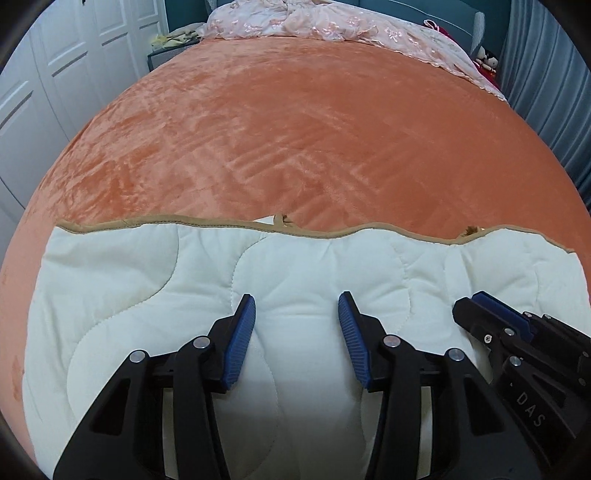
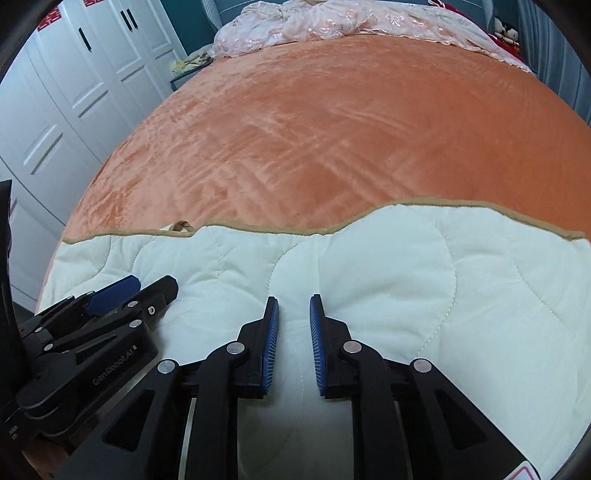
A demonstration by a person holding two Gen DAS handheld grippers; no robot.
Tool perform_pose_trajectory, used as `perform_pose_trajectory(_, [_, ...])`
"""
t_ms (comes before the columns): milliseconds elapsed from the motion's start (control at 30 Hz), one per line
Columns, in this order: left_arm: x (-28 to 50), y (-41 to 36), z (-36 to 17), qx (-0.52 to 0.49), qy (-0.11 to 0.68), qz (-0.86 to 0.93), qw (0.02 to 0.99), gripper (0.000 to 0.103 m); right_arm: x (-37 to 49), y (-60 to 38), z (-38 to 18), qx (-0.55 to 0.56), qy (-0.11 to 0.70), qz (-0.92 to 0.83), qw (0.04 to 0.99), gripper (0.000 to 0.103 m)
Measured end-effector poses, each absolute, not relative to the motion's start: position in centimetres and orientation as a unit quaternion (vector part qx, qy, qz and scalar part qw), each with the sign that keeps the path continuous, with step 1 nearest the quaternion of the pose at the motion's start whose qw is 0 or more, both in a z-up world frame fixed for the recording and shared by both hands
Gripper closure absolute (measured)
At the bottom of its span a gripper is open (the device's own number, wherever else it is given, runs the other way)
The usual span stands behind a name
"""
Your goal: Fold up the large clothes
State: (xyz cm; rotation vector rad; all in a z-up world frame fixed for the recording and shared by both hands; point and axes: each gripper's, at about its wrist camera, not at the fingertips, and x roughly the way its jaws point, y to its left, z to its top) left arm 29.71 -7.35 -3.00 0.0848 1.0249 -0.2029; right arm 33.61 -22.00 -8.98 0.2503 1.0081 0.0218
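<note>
A white quilted garment (image 1: 303,266) with a tan trimmed edge lies flat on the near part of the bed; it also shows in the right wrist view (image 2: 388,266). My left gripper (image 1: 297,301) hovers just over its white lining, jaws wide apart, holding nothing. My right gripper (image 2: 294,301) is over the same lining to the right, its blue pads a narrow gap apart with nothing between them. The right gripper also shows in the left wrist view (image 1: 476,299), and the left gripper in the right wrist view (image 2: 155,284).
An orange plush bedspread (image 1: 295,129) covers the bed beyond the garment. A pink embroidered quilt (image 1: 332,22) is bunched at the headboard. White wardrobe doors (image 2: 55,110) stand on the left. Grey curtains (image 1: 546,74) hang on the right.
</note>
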Motion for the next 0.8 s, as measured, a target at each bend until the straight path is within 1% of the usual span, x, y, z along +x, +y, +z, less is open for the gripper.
perform_pose_trajectory(167, [29.4,-8.3,-4.2,0.070,0.470,-0.084,0.876,0.057,34.0,-21.8,-10.2,0.108,0.482,0.002,0.869,0.091])
perform_pose_trajectory(800, [29.5,-9.1,-5.4,0.082,0.431,-0.064,0.897,0.052,34.4,-21.8,-11.6,0.112,0.443,-0.001,0.890,0.092])
